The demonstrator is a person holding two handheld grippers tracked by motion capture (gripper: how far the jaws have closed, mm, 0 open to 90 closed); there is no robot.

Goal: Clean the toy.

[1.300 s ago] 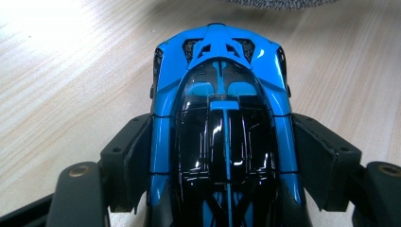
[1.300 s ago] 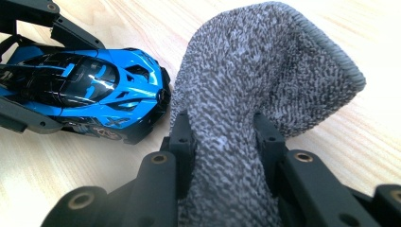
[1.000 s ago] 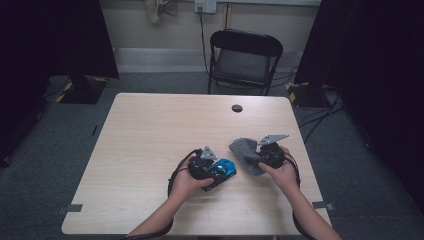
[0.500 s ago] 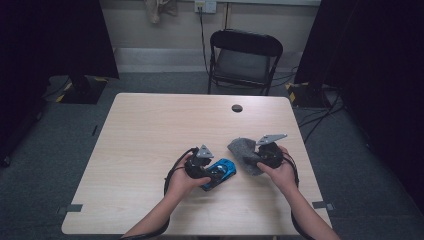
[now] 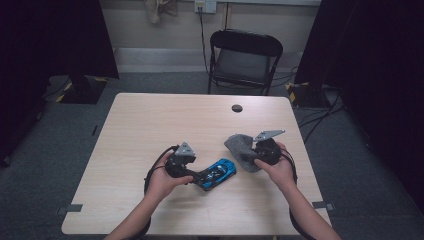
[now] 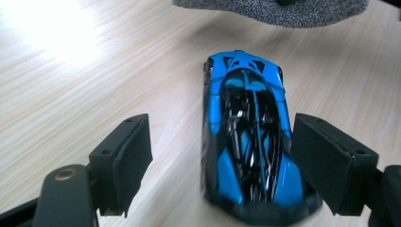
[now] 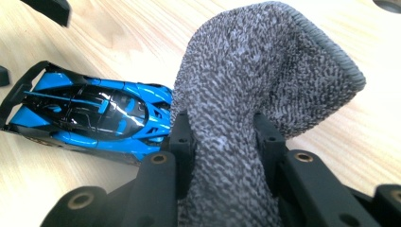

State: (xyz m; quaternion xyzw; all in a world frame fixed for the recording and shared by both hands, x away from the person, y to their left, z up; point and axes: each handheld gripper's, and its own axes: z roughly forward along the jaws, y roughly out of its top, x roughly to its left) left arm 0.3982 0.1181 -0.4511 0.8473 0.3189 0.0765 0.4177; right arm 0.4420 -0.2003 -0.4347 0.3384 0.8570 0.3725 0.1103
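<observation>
A blue and black toy car [image 5: 218, 172] lies on the wooden table [image 5: 150, 125], nose toward the grey cloth. My left gripper [image 5: 201, 178] is open around the car's rear, and its jaws have just been opening. In the left gripper view the car [image 6: 246, 142] sits between the pads, close by the right pad [image 6: 331, 161] and well apart from the left one [image 6: 125, 161]. My right gripper [image 5: 253, 155] is shut on the grey knitted cloth [image 5: 240, 146]. In the right gripper view the cloth [image 7: 265, 61] bunches up between the jaws beside the car [image 7: 94, 116].
A small black round object [image 5: 237, 108] sits near the table's far edge. A black folding chair [image 5: 245, 55] stands behind the table. Dark curtains hang at both sides, and cables run over the floor at the right.
My left hand has drawn back to the left from the car and its jaws have spread wider. The car and the right hand with the cloth have stayed where they were.
</observation>
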